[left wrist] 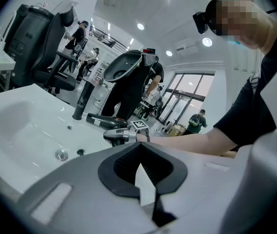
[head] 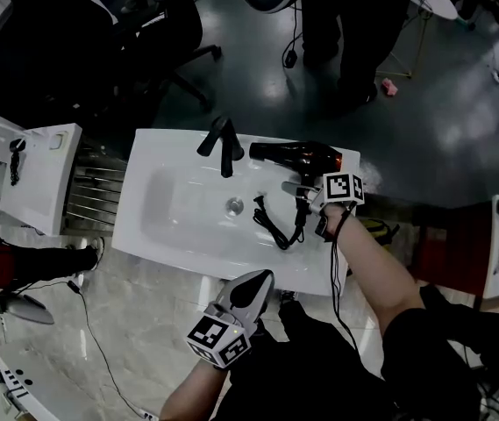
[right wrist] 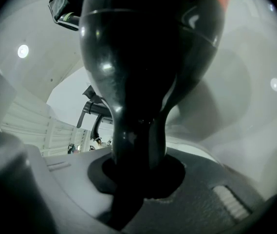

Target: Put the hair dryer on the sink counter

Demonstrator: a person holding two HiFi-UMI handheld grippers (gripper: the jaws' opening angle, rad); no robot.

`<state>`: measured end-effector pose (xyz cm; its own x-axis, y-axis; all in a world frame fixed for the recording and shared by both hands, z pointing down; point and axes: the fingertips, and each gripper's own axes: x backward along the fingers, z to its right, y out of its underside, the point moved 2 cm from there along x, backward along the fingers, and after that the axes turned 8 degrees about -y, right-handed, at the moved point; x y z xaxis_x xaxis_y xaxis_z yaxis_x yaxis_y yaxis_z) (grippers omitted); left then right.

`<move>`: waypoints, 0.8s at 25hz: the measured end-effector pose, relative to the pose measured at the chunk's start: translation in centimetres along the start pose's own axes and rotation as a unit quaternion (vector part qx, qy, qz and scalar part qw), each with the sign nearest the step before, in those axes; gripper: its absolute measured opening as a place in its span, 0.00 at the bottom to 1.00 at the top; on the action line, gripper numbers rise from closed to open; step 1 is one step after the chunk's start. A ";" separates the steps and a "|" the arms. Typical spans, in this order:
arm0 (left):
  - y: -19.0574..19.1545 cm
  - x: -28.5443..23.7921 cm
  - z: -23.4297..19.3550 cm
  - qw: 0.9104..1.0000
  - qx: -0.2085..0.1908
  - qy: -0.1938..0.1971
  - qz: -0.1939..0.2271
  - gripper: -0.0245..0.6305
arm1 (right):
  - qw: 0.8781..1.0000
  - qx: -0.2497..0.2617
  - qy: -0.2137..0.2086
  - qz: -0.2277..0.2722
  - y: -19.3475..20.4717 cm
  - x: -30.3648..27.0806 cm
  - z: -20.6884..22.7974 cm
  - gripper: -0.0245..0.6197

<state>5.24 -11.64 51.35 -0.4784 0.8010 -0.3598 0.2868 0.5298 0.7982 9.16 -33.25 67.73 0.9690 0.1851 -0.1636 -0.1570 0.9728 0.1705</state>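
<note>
A black hair dryer (head: 297, 156) with an orange rear end lies over the right part of the white sink counter (head: 170, 160), nozzle pointing left toward the black faucet (head: 223, 143). My right gripper (head: 305, 195) is shut on its handle, which fills the right gripper view as the hair dryer (right wrist: 148, 57) rises out of my right gripper (right wrist: 138, 174). Its black cord (head: 275, 226) curls on the counter beside the basin. My left gripper (head: 251, 291) hovers at the counter's front edge, shut and holding nothing. The left gripper view shows the hair dryer (left wrist: 104, 122) beyond my left gripper (left wrist: 140, 152).
The basin's drain (head: 234, 205) sits mid-counter. A person (head: 345, 24) stands behind the sink, near a black chair (head: 157, 33). Another white counter (head: 34, 178) stands at the left with a slatted grille (head: 96, 196) between. A thin cable (head: 100, 349) trails over the floor.
</note>
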 end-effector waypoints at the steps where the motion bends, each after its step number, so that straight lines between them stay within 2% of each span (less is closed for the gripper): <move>1: 0.1 0.0 0.0 1.000 0.001 0.001 -0.001 0.04 | 1.000 0.002 0.004 0.000 -0.1 0.0 0.1 0.12; 11: 0.2 -0.5 0.8 1.000 0.002 0.009 -0.011 0.04 | 0.998 0.016 0.062 -0.015 -0.5 0.3 0.8 0.14; 20: -0.2 -0.2 1.0 1.000 0.000 0.011 -0.012 0.04 | 0.988 0.019 0.152 -0.021 0.0 0.1 1.5 0.38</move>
<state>6.13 -11.58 50.75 -0.5039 0.7816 -0.3675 0.2744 0.5483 0.7899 9.57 -33.44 69.15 0.8713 0.1838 -0.4551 -0.1054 0.9757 0.1922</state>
